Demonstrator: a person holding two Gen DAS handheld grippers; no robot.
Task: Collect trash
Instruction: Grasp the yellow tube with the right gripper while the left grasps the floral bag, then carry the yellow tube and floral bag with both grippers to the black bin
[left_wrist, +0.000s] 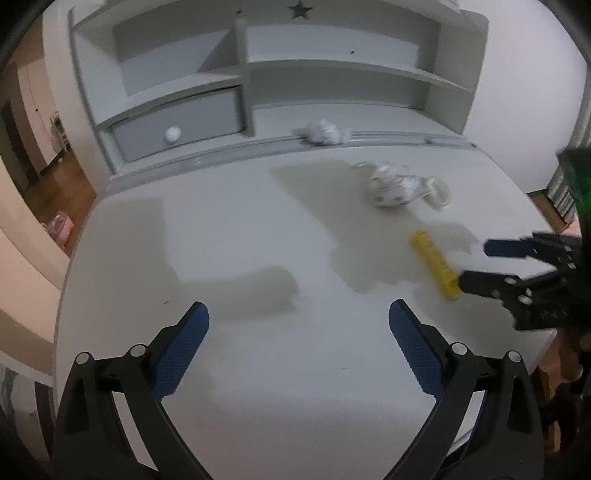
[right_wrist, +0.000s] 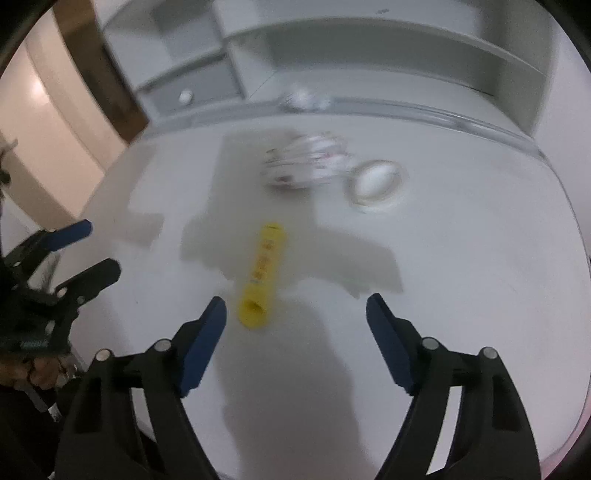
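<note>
Both grippers are hovering over the white desk (left_wrist: 229, 229), pointing steeply down at it. The left gripper (left_wrist: 298, 325) is spreading its blue pads wide, nothing between them, only bare desktop below. The right gripper (right_wrist: 295, 325) is also gaping, empty, with the yellow tube (right_wrist: 263, 275) lying on the desk just ahead of its left finger (right_wrist: 205, 343), not touched. From the left wrist view that tube (left_wrist: 436, 264) is sitting to the right, its near end right beside the right gripper (left_wrist: 476, 264) coming in from the edge. Farther back, a crumpled wrapper (left_wrist: 393, 186) is resting mid-desk, with a tape ring (right_wrist: 376, 181) just beside it. Another paper wad (left_wrist: 322, 132) is sitting against the foot of the shelf unit (left_wrist: 258, 70), near the drawer (left_wrist: 177, 125). The right view is blurring, so details are staying soft.
</note>
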